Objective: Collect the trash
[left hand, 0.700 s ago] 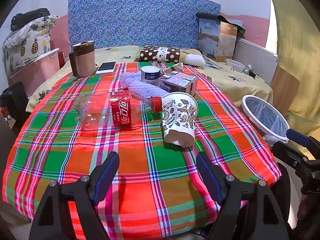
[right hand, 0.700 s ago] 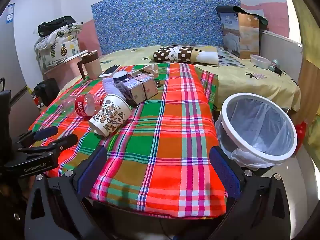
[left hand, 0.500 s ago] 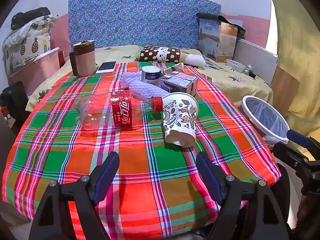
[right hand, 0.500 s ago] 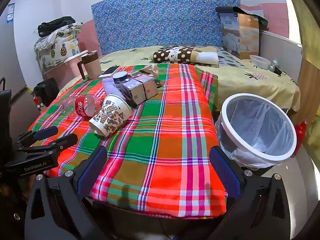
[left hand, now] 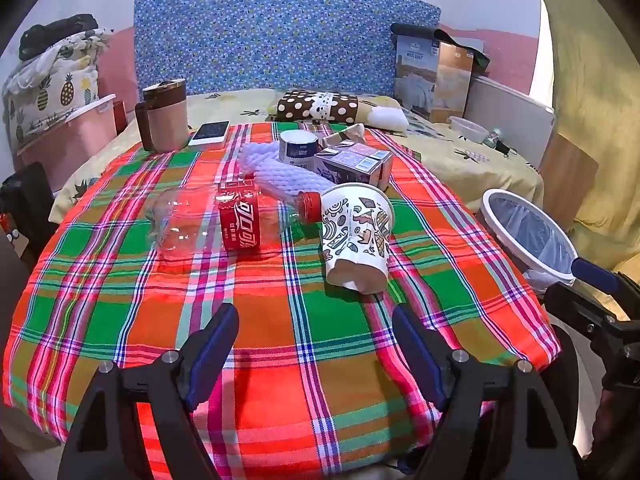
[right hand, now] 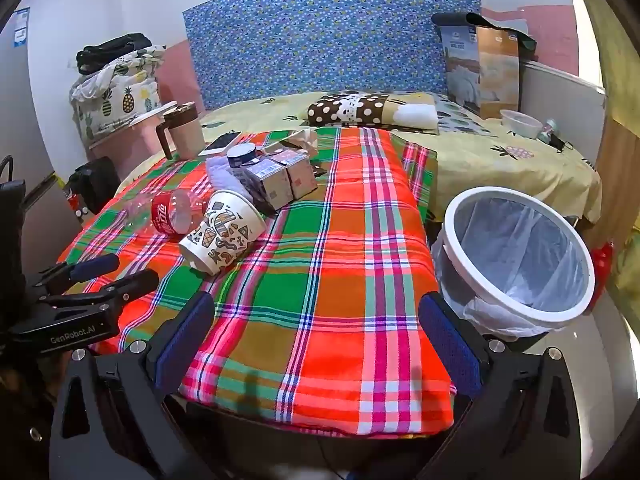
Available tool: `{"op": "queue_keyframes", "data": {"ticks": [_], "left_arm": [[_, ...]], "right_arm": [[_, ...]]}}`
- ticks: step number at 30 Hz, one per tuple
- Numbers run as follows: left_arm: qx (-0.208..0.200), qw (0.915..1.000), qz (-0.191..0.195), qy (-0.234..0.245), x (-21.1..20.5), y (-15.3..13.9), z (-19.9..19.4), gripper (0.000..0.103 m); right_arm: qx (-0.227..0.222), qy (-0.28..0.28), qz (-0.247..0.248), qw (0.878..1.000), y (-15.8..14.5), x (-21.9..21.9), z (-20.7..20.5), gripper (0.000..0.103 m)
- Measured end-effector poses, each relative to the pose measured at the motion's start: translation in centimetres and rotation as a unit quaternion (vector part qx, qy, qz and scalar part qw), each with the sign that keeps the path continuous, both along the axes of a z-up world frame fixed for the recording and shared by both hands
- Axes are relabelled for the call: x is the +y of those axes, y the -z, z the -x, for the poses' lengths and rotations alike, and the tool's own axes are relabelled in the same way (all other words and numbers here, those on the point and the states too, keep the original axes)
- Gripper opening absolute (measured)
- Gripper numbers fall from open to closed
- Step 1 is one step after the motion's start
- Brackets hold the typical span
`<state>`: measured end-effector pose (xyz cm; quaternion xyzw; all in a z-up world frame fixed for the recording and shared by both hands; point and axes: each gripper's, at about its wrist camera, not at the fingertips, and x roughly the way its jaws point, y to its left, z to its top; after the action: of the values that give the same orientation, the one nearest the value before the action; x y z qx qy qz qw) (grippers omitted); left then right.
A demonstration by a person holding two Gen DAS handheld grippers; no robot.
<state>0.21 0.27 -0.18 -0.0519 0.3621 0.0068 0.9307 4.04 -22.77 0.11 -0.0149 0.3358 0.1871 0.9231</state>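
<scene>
Trash lies on a plaid-covered table [left hand: 280, 320]: a patterned paper cup [left hand: 356, 236] on its side, an empty clear cola bottle [left hand: 228, 222] with a red label, a white foam net [left hand: 276, 176], a tape roll [left hand: 298, 146] and small cartons [left hand: 352, 162]. The cup [right hand: 222, 236] and bottle [right hand: 164, 212] also show in the right wrist view. A white bin [right hand: 516, 258] with a clear liner stands right of the table. My left gripper [left hand: 316, 336] is open and empty, near the table's front edge below the cup. My right gripper [right hand: 316, 320] is open and empty over the table's near right corner.
A pink lidded mug [left hand: 166, 118] and a phone [left hand: 210, 134] sit at the table's far left. Behind is a bed with a dotted pillow [left hand: 320, 106], a blue headboard and a quilt box [left hand: 436, 76]. The bin [left hand: 528, 236] also shows right of the table.
</scene>
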Motion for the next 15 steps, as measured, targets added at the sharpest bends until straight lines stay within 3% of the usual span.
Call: {"op": "queue_keyframes", "data": {"ticks": [15], "left_arm": [[0.001, 1.0000, 0.003, 0.004, -0.33, -0.09, 0.05, 0.079]], "right_arm": [[0.001, -0.002, -0.003, 1.000, -0.13, -0.10, 0.15, 0.103]]}}
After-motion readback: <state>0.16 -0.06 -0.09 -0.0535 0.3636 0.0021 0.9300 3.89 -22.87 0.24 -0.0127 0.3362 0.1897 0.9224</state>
